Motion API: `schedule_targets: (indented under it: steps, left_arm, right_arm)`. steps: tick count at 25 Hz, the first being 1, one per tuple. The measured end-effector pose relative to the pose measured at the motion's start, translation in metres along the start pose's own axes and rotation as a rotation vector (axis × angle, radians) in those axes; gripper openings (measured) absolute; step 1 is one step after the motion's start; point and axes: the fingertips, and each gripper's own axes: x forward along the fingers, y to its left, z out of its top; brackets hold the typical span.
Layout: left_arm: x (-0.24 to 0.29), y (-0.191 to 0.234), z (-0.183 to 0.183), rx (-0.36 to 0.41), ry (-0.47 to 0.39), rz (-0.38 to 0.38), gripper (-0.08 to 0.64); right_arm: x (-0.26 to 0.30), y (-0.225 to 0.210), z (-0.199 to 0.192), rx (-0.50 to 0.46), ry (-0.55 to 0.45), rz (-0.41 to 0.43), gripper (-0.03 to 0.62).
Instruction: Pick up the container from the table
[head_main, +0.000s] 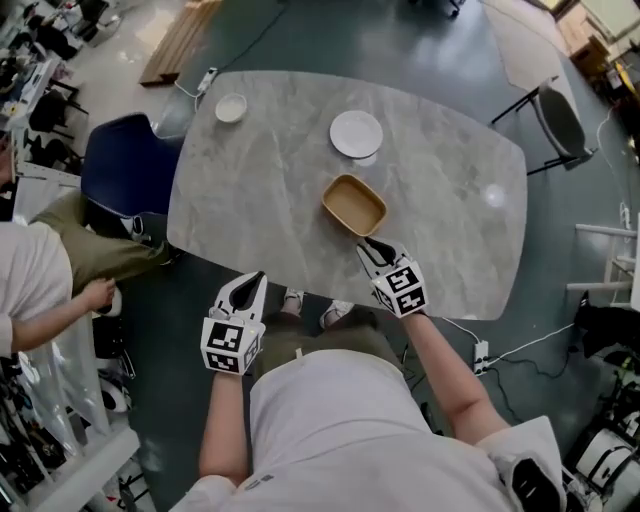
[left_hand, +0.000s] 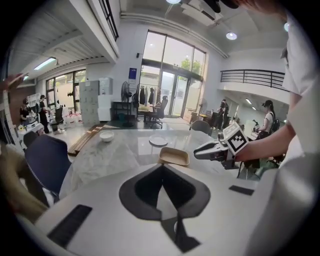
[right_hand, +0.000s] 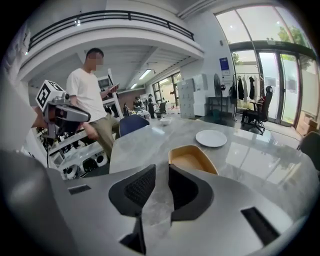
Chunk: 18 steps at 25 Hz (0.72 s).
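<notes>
A shallow tan container (head_main: 353, 204) sits on the grey marble table (head_main: 260, 190), near its front edge. My right gripper (head_main: 371, 246) hovers just in front of the container, pointing at it, jaws open with only tabletop showing between them. In the right gripper view the container (right_hand: 192, 159) lies just past the right gripper (right_hand: 161, 170). My left gripper (head_main: 252, 279) hangs off the table's front edge, to the left of the container, and its tips meet with nothing held. The left gripper view shows the left gripper (left_hand: 162, 167), the container (left_hand: 174, 156) and the right gripper (left_hand: 200, 151).
A white plate (head_main: 356, 133) lies behind the container and a small white bowl (head_main: 231, 107) at the table's far left. A blue chair (head_main: 125, 165) and a seated person (head_main: 60, 270) are at the left. A dark chair (head_main: 560, 120) stands at the far right.
</notes>
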Motion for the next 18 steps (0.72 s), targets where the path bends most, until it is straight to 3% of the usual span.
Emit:
schedule_targets:
  steps: [10, 18]
  left_arm:
    - [-0.043, 0.015, -0.055, -0.146, 0.054, 0.107, 0.003]
    - [-0.056, 0.023, -0.073, -0.189, 0.072, 0.138, 0.003]
  right_arm:
    - [0.05, -0.012, -0.041, -0.092, 0.19, -0.001, 0.097]
    - [0.078, -0.023, -0.064, -0.109, 0.284, -0.041, 0.129]
